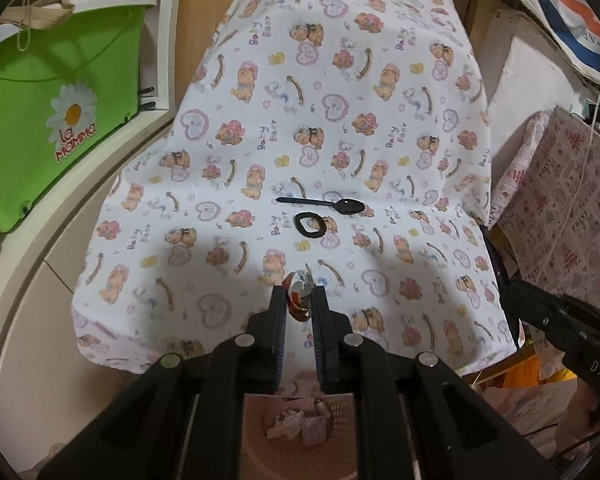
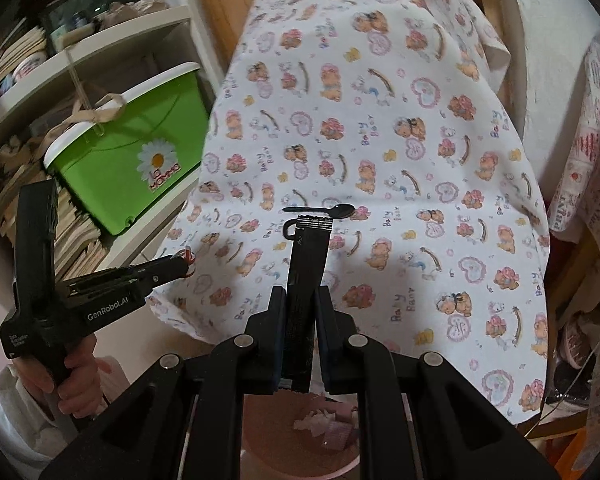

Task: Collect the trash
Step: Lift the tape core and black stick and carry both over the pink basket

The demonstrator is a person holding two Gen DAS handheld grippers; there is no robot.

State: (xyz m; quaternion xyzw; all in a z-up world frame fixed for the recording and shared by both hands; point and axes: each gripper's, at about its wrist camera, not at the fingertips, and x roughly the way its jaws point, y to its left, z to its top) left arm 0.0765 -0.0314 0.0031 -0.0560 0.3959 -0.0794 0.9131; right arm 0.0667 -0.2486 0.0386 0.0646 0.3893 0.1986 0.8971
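Cluttered shelving and a table draped in a teddy-bear cloth [image 1: 340,80] fill the room around both tools.

Between the jaws of the left gripper [image 1: 301,300] sits a small crumpled wrapper [image 1: 298,298], red and white with a foil glint, and the jaws are clamped on it near their tips. The right gripper [image 2: 301,304] has its jaws pressed together on a long black sachet [image 2: 306,272], which stands up past the tips with its serrated end uppermost and its lower end hanging down behind the pads.

Below and behind each pair of jaws lies a pink waste basket [image 1: 340,404], with scraps of paper already in the bottom. In the right wrist view the left gripper shows off to the left side, a hand [image 2: 76,384] around its handle.

Ahead of the jaws, on the cloth, rest a black plastic spoon [image 1: 320,204] and, just nearer, a black ring [image 1: 311,225]; both are apart from either tool. Further out to the left stands a green tub [image 1: 56,108] with a daisy sticker.

The step in hand looks like the carry to the basket. To do it well, each gripper should be brought fully over the open mouth before the jaws part, since the light wrapper may drift and the long sachet could catch the rim. Tipping the sachet downward first should help it drop cleanly. The spoon and ring appear to be what remains.
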